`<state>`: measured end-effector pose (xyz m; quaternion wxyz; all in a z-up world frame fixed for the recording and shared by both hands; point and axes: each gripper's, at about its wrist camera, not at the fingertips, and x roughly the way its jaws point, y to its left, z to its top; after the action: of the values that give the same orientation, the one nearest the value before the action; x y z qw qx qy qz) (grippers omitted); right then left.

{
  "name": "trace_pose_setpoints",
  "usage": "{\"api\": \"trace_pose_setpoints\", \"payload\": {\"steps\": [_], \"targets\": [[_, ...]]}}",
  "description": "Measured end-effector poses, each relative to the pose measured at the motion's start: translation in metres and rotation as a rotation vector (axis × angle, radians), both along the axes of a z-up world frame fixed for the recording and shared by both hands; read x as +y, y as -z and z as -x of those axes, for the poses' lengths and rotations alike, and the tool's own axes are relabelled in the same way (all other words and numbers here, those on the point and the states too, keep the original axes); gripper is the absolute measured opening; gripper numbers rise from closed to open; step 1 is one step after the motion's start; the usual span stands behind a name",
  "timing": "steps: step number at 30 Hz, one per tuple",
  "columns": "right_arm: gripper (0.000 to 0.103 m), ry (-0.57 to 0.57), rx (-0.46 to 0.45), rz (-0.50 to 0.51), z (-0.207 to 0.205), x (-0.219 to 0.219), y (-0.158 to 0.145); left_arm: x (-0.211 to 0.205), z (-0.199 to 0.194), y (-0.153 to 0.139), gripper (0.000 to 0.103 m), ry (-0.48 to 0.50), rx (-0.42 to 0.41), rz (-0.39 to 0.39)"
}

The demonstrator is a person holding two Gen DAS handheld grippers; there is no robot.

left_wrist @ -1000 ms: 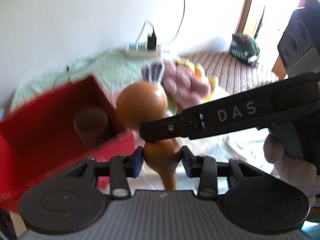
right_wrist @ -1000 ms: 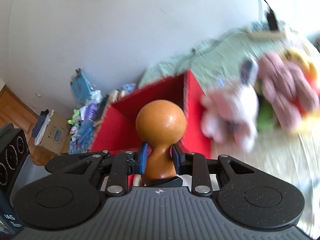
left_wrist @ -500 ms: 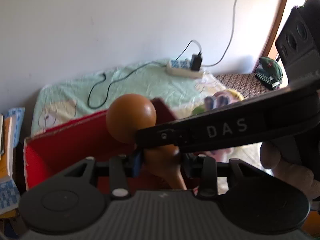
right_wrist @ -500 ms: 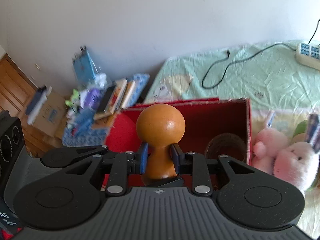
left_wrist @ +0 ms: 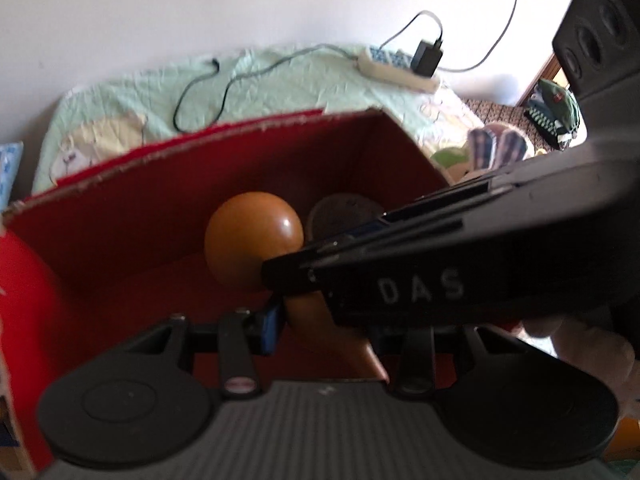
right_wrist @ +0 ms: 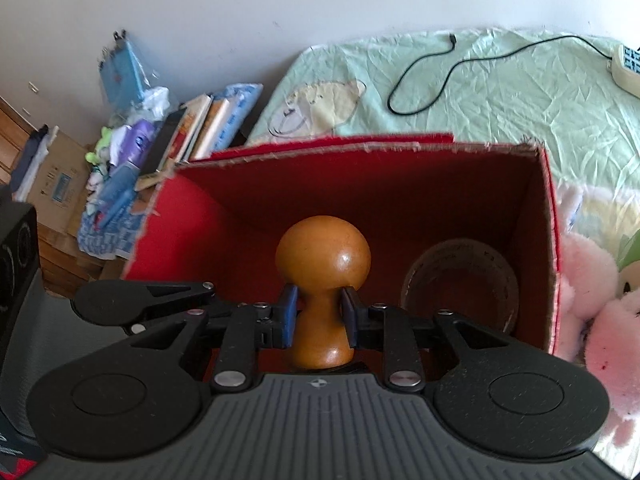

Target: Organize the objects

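The right wrist view showed the right claw (right_wrist: 319,318) clenched on the neck of the wooden pestle (right_wrist: 322,270); the left wrist view showed the left claw (left_wrist: 320,330) around its lower shaft, grip state indeterminable. The pestle hung inside the red box (right_wrist: 400,188) on the bed (right_wrist: 500,96), beside a glass cup (right_wrist: 460,286). Books (right_wrist: 200,128) lay past the bed's edge.

Right gripper (right_wrist: 318,317) level, blue pads pinched tight together — clamped; left gripper (left_wrist: 320,326) crossed by the right's finger — closure unclear.
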<state>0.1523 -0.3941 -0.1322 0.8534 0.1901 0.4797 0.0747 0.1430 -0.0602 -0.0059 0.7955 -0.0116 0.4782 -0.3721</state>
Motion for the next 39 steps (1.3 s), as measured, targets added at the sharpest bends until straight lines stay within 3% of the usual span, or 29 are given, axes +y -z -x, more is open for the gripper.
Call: {"api": "trace_pose_setpoints", "payload": {"steps": [5, 9, 12, 19, 27, 39], "targets": [[0.026, 0.001, 0.023, 0.014, -0.001, 0.002, 0.013, -0.006, -0.006, 0.014, 0.041, 0.016, 0.049, -0.032], [0.015, 0.007, 0.043, 0.053, -0.001, 0.006, 0.023, -0.012, -0.009, 0.023, 0.041, 0.019, 0.079, -0.064], [0.014, 0.03, 0.075, 0.043, -0.001, 0.003, 0.031, -0.015, -0.009, 0.023, 0.042, 0.022, 0.076, -0.079], [0.016, 0.092, 0.067, -0.022, 0.003, -0.009, 0.031, -0.016, -0.009, 0.032, 0.042, 0.019, 0.101, -0.101], [0.022, 0.11, 0.045, 0.003, 0.009, -0.008, 0.026, -0.013, -0.009, 0.031, 0.042, -0.01, 0.084, -0.124], [0.023, 0.146, 0.02, -0.134, 0.007, -0.009, 0.018, 0.029, -0.003, 0.014, 0.045, -0.138, 0.033, -0.141]]}}
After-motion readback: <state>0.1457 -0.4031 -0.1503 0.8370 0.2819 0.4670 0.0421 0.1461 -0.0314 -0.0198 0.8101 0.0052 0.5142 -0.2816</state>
